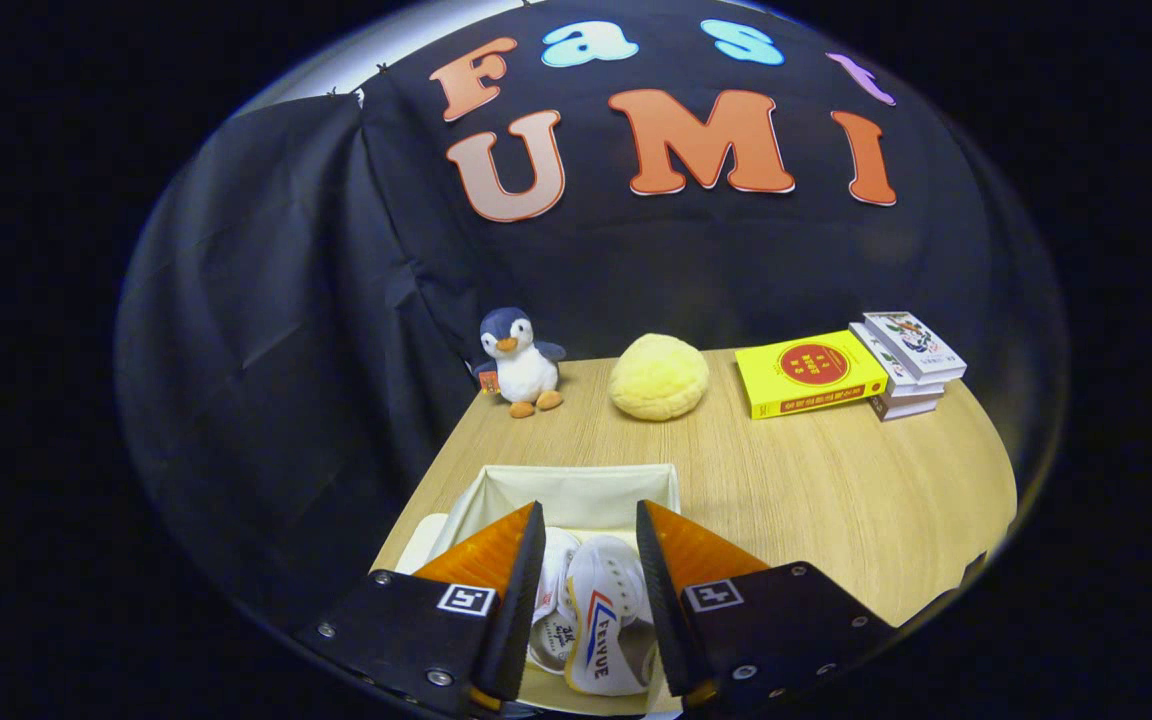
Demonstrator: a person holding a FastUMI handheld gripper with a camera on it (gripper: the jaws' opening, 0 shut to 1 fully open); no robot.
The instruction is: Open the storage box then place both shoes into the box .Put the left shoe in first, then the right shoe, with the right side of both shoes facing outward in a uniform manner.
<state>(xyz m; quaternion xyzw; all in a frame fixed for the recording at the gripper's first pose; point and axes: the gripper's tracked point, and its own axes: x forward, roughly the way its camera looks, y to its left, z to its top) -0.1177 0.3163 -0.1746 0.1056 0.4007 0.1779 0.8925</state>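
both white sneakers [601,610] sit in the fabric storage box [576,487], lettering half cut off between the open gripper [591,520] fingers

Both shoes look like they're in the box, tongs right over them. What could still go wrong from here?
1. The tongs are open astride the nearer shoe, fingers apparently close to it; pulling out could snag it and spoil the uniform facing.
2. The shoe beside it is mostly hidden, so its orientation cannot be confirmed.
3. The storage box looks soft-walled; a finger could catch its rim and drag it.
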